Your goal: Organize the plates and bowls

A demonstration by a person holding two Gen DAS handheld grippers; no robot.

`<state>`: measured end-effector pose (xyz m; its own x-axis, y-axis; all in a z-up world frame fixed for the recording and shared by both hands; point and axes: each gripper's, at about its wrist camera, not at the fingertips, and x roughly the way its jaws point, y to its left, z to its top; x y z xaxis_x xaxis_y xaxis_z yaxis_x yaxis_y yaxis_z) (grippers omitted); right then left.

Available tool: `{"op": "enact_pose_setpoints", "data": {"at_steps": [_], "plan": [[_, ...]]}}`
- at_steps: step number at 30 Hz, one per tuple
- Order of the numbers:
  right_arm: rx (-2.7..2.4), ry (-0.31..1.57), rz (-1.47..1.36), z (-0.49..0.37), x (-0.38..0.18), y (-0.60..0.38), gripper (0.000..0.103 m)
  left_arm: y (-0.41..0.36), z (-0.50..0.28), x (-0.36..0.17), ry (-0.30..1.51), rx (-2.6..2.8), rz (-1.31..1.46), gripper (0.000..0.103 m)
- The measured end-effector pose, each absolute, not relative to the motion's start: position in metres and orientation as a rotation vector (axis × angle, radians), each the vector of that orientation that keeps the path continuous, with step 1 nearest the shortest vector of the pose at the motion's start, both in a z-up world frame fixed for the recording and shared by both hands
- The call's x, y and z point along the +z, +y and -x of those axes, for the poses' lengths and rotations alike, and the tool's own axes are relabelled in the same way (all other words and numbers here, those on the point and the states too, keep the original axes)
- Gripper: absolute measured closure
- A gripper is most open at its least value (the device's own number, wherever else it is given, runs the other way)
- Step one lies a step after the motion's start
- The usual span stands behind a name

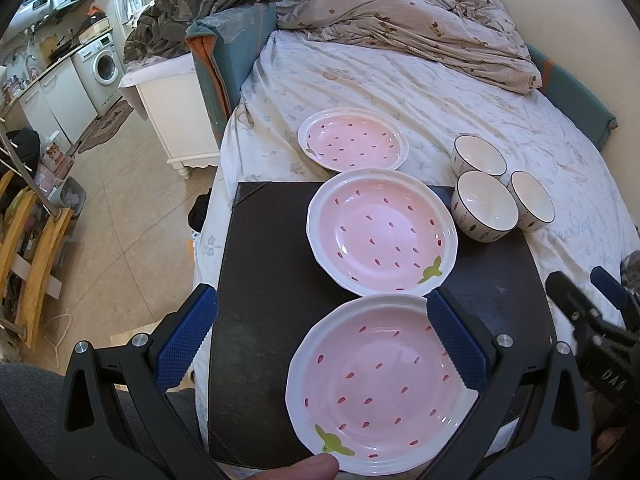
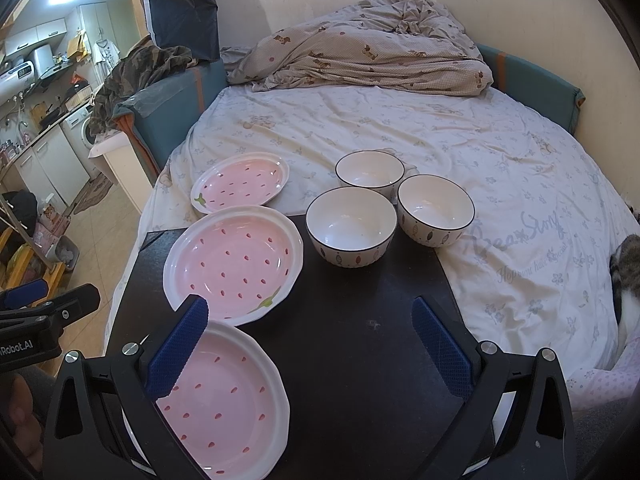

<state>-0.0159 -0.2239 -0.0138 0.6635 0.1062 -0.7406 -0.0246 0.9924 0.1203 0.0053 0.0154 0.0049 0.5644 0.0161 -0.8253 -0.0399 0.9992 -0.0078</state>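
Note:
Three pink strawberry plates lie in a row. The near plate point(image 1: 380, 392) point(image 2: 224, 404) and middle plate point(image 1: 380, 234) point(image 2: 232, 264) rest on a black board point(image 1: 264, 280) point(image 2: 352, 340); the far plate point(image 1: 352, 140) point(image 2: 240, 182) lies on the bedsheet. Three white bowls point(image 1: 484, 206) point(image 2: 352, 228) cluster at the board's far right corner, one point(image 2: 436, 210) beside it and one point(image 2: 370, 172) behind. My left gripper point(image 1: 320, 336) hangs open above the near plate's left part. My right gripper point(image 2: 308, 344) is open over bare board, its left finger above the near plate's rim.
The board lies on a bed with a floral sheet point(image 2: 440, 128) and a crumpled duvet point(image 2: 360, 56) at the back. A cat point(image 2: 628, 272) lies at the right edge. The floor drops off left of the bed, with a white cabinet point(image 1: 172, 112) there.

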Motion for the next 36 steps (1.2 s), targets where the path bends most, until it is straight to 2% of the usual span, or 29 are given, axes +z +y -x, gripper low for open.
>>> {"op": "enact_pose_setpoints", "data": {"at_steps": [17, 26, 36], "plan": [[0.131, 0.931, -0.204, -0.055, 0.008, -0.236, 0.0, 0.02, -0.057, 0.023, 1.023, 0.054, 0.009, 0.0], [0.121, 1.13, -0.254, -0.105, -0.023, -0.246, 0.0, 0.019, -0.099, -0.009, 1.197, 0.054, 0.042, 0.0], [0.127, 1.301, -0.524, -0.129, -0.077, -0.274, 0.0, 0.031, -0.135, -0.04, 1.268, 0.07, 0.12, 0.0]]}}
